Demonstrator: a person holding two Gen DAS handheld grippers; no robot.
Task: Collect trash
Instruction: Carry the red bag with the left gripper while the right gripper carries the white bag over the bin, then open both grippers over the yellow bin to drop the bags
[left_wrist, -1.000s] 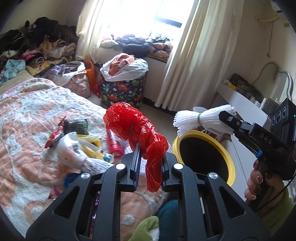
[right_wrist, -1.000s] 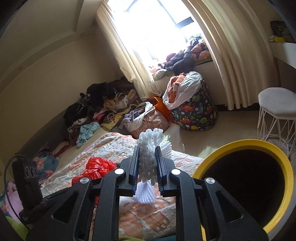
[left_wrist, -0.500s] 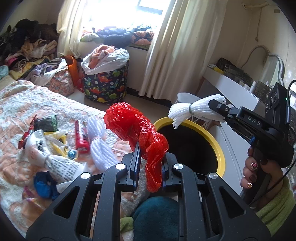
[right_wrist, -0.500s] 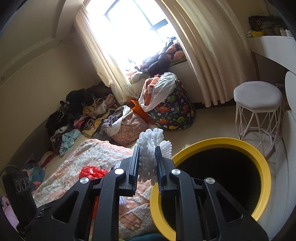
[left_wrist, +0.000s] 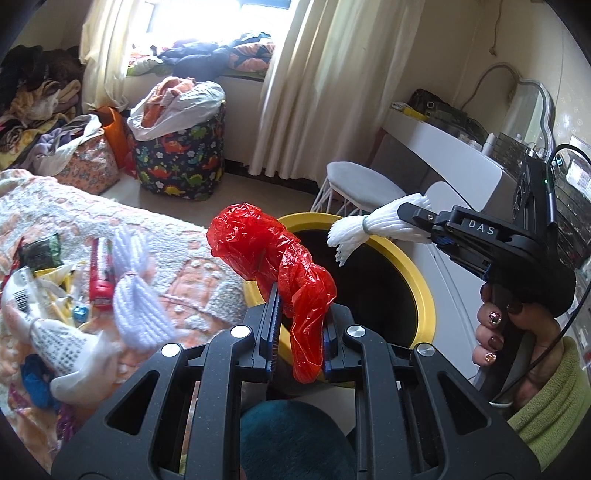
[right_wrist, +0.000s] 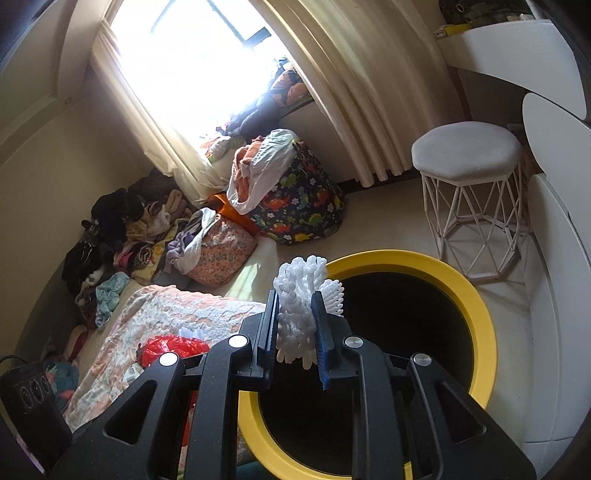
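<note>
Moved from above the bed (left_wrist: 173, 236) toward the yellow-rimmed bin (left_wrist: 413, 273), left gripper (left_wrist: 297, 332) clamped on red plastic bag (left_wrist: 273, 258) over near rim, right gripper (right_wrist: 295, 325) clamped on white foam bundle (right_wrist: 299, 295) over open mouth.

Both tools are matte black plastic with a fine speckle. The left hand-held gripper (left_wrist: 297, 332) has two angular, cut-out arms, each carrying round silver screw heads, and its fingers (left_wrist: 269, 325) end in ribbed blue-edged pads. The right hand-held gripper (right_wrist: 297, 334) is built the same way; seen from the side it has a pistol-style handle, white letters "DAS" on its body, a small green light and a thin black cable trailing off. The right hand (left_wrist: 517, 343) wears dark, glittery nail polish and a ribbed yellow-green sleeve (left_wrist: 554, 406).
</note>
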